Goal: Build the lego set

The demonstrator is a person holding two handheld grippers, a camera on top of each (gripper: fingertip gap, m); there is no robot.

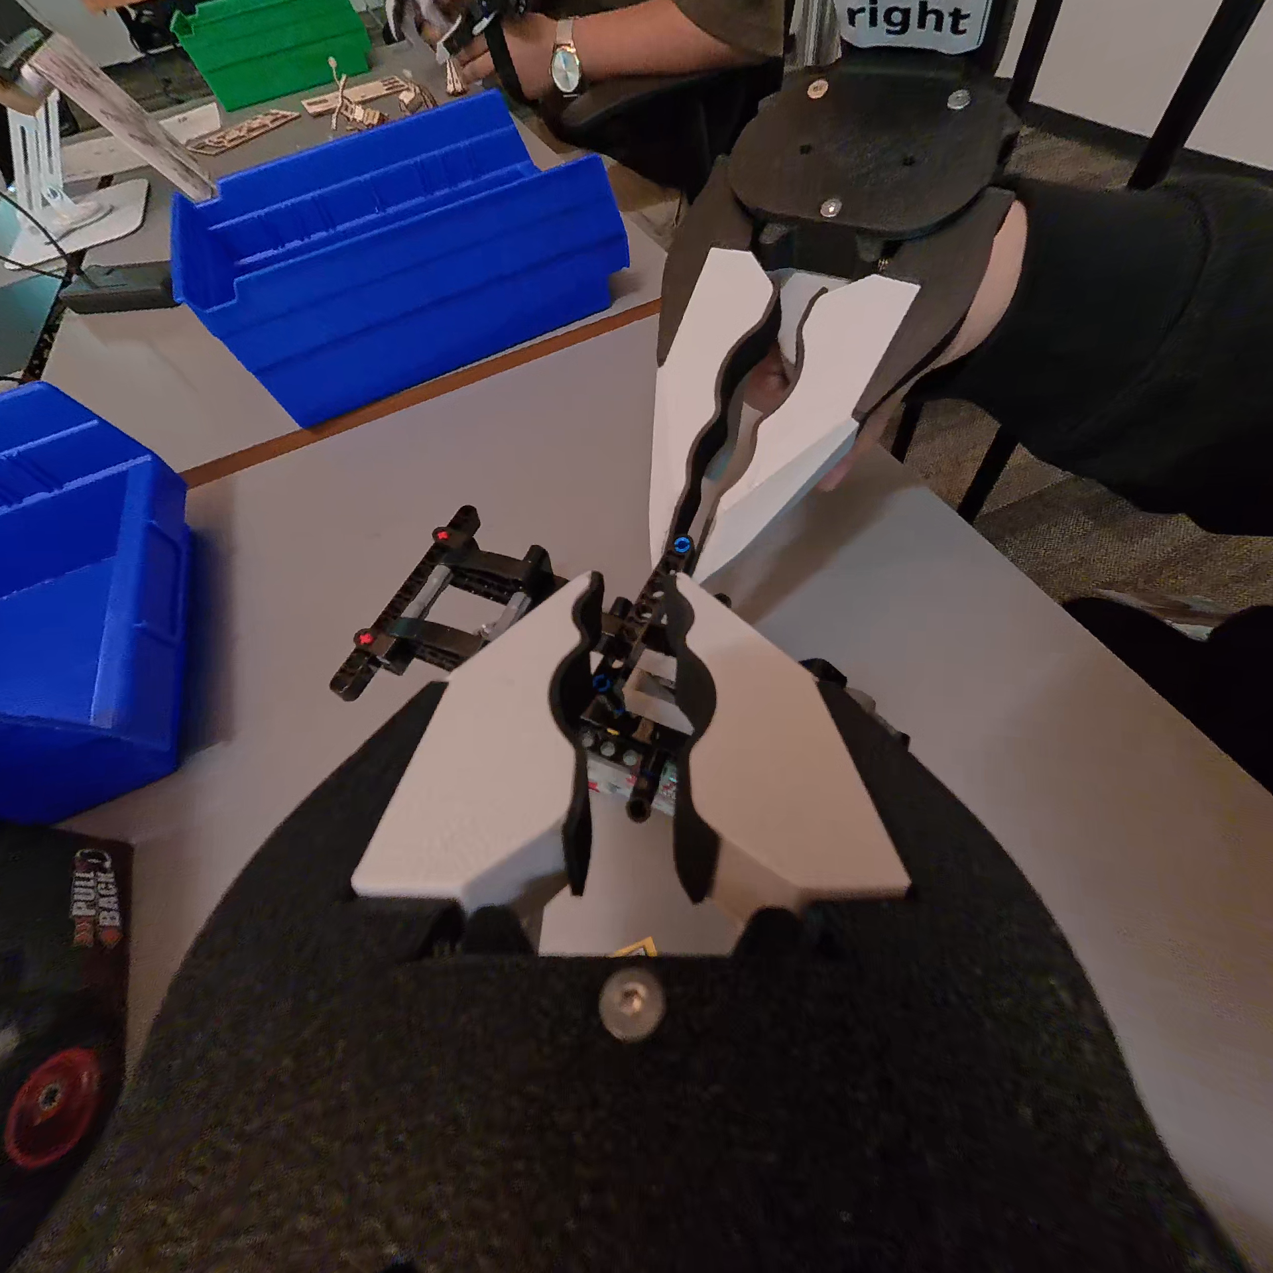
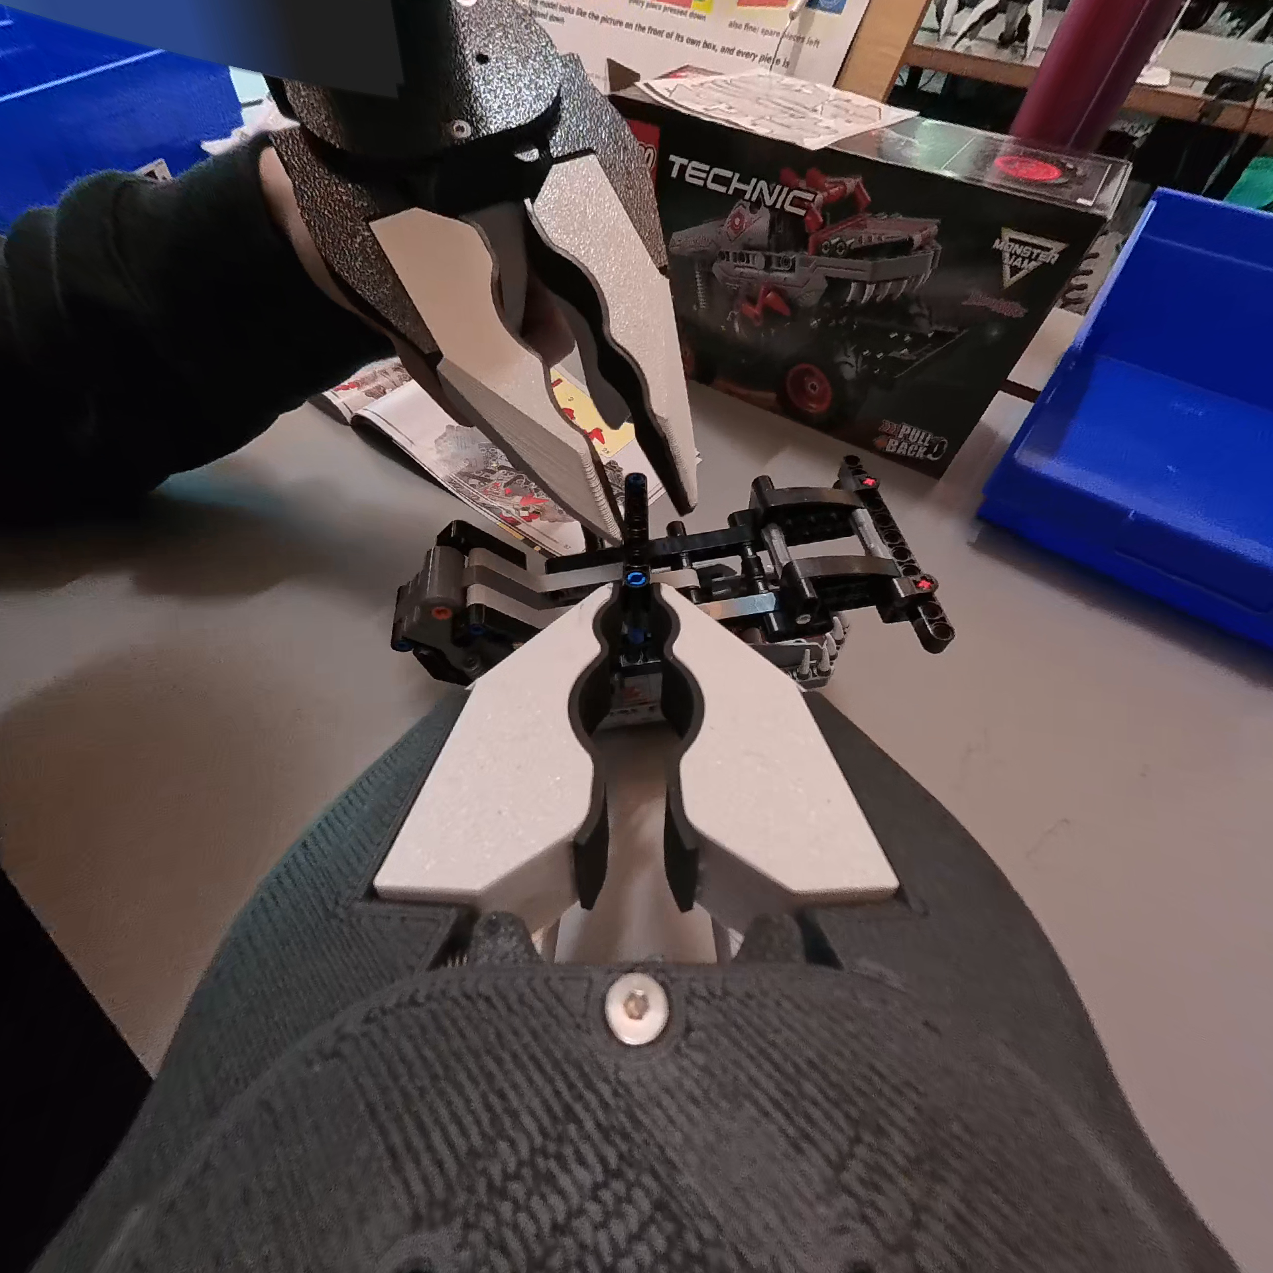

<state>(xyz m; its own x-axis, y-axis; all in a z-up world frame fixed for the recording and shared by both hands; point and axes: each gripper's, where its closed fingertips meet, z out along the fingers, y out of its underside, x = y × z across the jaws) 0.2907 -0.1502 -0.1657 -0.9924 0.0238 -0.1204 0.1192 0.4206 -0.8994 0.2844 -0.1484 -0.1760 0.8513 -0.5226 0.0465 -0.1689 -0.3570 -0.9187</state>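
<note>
A partly built black and grey lego chassis (image 1: pixel 448 606) lies on the grey table (image 1: pixel 413 448); it also shows in the right wrist view (image 2: pixel 813 551). My right gripper (image 2: pixel 634 596) is shut on a thin black beam (image 2: pixel 634 510) with blue pins, held over the chassis. In the left wrist view the right gripper (image 1: pixel 689 551) comes in from the upper right, pinching the beam (image 1: pixel 647 606). My left gripper (image 1: pixel 637 585) straddles the beam's free end, jaws apart on either side. It comes in from the upper left in the right wrist view (image 2: pixel 651 520).
Two blue bins (image 1: pixel 386 275) (image 1: pixel 76 620) stand left of the chassis; one shows at the right (image 2: pixel 1157 448). The lego box (image 2: pixel 861 275) and open instruction booklet (image 2: pixel 468 454) lie behind. Another person's arm (image 1: pixel 565 62) and a green bin (image 1: pixel 275 48) are farther back. The grippers are tip to tip, or close to it.
</note>
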